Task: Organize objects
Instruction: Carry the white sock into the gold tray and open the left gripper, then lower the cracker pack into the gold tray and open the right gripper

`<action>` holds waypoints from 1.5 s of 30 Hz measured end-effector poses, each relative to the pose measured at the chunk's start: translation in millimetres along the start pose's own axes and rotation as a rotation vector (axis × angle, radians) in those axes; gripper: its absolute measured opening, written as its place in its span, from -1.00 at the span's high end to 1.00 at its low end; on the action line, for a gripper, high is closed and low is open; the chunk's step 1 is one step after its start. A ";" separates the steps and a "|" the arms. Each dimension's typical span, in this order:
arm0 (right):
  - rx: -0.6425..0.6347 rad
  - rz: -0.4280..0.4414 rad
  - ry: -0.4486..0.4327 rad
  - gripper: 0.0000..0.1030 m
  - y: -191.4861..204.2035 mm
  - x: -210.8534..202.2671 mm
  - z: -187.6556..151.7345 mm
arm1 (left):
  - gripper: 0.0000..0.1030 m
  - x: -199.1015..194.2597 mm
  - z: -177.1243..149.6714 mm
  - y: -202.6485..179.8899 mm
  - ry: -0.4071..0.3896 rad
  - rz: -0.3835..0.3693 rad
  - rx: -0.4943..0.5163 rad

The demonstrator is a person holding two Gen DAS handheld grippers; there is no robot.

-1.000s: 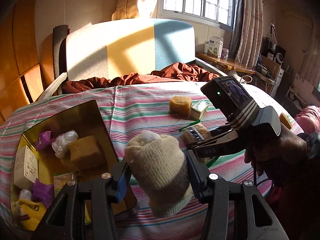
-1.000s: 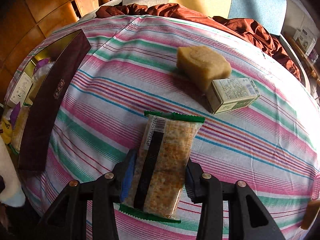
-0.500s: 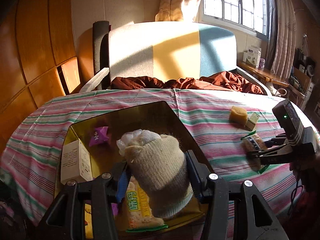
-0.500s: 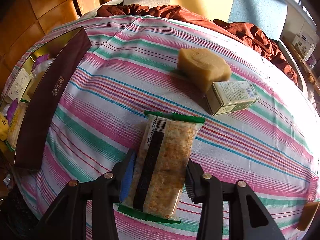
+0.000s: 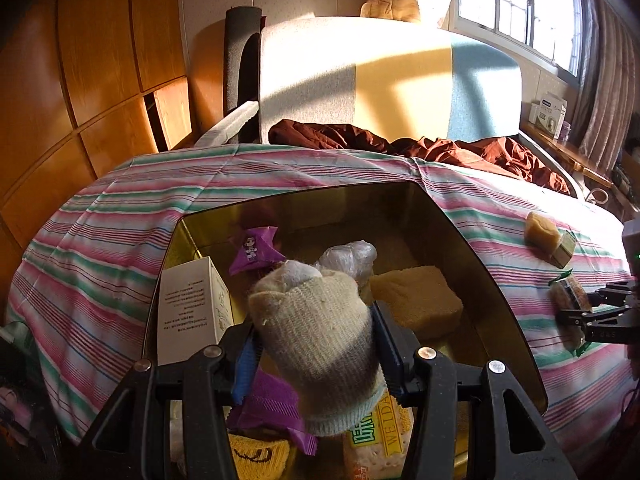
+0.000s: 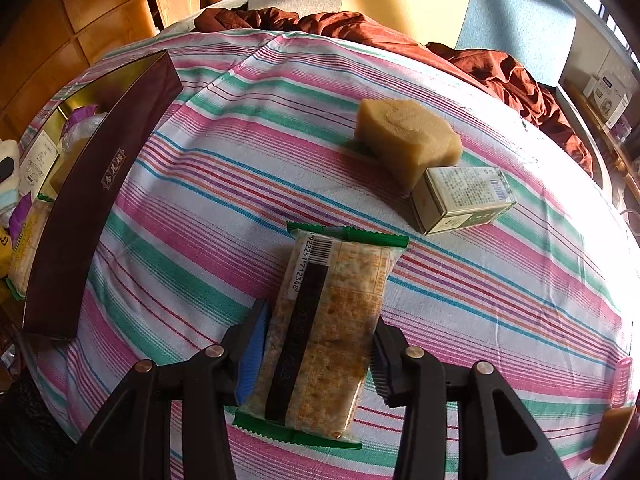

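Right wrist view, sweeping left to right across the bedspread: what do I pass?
Dark box → cracker packet between the right gripper fingers → tan sponge block → small green carton → pink clip at the far edge.

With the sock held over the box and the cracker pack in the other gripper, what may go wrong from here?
1. The dark box with the gold lining already holds a tan sponge block, an upright white carton and purple wrappers; the rolled beige knit sock in the left gripper may land on top and roll off.
2. The right gripper grips the green-edged clear cracker pack near one end; it may sag, slip, or the crackers may crack.
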State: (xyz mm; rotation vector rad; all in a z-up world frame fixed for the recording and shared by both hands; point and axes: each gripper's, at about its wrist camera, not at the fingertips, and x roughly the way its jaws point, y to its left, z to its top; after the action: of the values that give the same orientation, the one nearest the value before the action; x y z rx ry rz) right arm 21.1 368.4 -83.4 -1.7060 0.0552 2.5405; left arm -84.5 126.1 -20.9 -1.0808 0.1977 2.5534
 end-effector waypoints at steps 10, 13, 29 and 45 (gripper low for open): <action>-0.018 -0.017 -0.001 0.12 0.0 -0.6 -0.2 | -0.01 18.2 21.8 49.0 0.058 -0.112 -0.186; -0.026 -0.024 -0.001 0.12 0.6 -1.4 -0.7 | -0.01 23.3 27.2 53.6 0.057 -0.089 -0.176; -0.032 -0.030 -0.001 0.12 -0.3 -0.2 -0.3 | -0.05 69.7 36.9 43.9 0.122 -0.021 -0.119; -0.036 -0.058 -0.006 0.14 1.4 -1.4 -2.1 | -0.20 -11.1 -1.0 33.3 -0.045 0.058 -0.096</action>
State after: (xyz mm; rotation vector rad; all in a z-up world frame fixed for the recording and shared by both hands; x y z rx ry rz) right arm 23.5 366.7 -82.9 -1.6861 -0.0405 2.5200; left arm -89.3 92.1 -14.0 -1.0657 0.0968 2.6602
